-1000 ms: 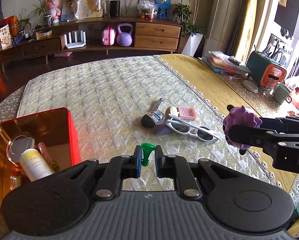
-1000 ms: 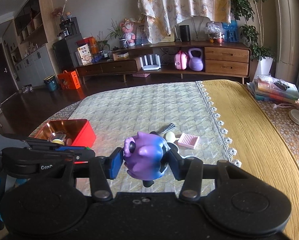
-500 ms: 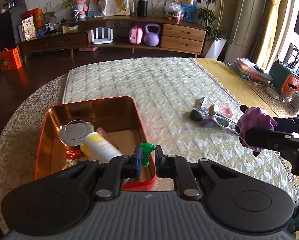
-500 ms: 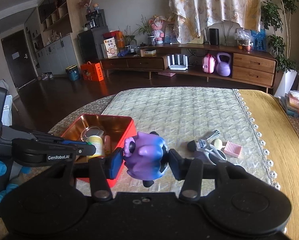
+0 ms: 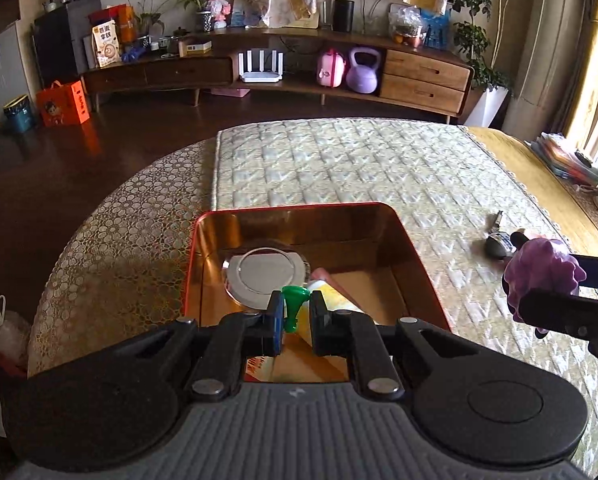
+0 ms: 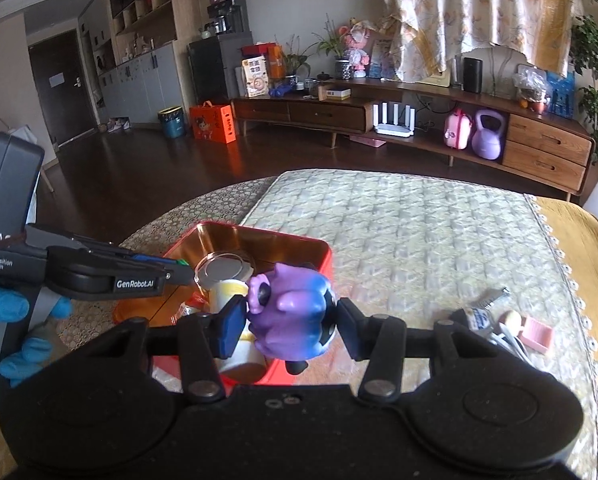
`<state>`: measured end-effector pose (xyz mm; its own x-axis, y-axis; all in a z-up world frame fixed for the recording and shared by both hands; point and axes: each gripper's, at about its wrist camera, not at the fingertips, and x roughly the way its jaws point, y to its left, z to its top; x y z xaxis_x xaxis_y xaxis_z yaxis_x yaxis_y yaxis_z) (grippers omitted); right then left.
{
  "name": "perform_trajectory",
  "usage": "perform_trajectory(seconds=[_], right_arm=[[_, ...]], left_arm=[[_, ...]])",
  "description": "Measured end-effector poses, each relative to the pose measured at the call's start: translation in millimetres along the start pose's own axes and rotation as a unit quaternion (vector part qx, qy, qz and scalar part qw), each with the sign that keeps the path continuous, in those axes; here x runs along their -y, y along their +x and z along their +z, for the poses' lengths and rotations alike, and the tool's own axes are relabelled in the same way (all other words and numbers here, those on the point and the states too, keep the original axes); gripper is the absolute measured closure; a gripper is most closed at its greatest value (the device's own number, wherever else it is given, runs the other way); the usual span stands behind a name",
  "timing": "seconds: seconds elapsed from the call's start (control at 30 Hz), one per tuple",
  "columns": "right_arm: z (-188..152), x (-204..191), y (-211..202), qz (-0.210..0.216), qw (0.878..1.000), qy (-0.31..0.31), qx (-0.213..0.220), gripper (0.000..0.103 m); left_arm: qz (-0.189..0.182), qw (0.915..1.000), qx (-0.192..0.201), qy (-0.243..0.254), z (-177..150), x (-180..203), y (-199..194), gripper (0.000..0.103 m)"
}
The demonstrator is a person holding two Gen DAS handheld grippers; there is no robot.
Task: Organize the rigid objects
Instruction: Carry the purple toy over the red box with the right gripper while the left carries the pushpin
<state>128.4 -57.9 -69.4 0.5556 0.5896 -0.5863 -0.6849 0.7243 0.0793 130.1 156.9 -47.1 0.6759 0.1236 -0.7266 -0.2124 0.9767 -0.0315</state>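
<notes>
I hold my left gripper clamped on the green funnel above the red tin, my right gripper gripping the purple figurine at its rim, both poised for dropping in.

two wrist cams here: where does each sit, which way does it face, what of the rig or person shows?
Left wrist: on the left gripper, looking forward and down into the red tin; its fingers pinch a green funnel-shaped piece; the right gripper shows at the right edge.
Right wrist: on the right gripper, facing the tin's near corner; fingers clamp a purple toy figure; the left gripper and a blue-gloved hand show at left.
Shared: tin, silver lid, toy, sideboard.
</notes>
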Motion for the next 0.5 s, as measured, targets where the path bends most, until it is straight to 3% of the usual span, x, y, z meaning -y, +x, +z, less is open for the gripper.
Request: perform_trajectory(seconds=[0.5], right_arm=[[18.6, -21.3, 81.1, -0.005, 0.998, -0.052, -0.038, 0.054]], left_arm=[[0.026, 0.9993, -0.026, 0.002, 32.4, -29.5, 57.3, 0.09]])
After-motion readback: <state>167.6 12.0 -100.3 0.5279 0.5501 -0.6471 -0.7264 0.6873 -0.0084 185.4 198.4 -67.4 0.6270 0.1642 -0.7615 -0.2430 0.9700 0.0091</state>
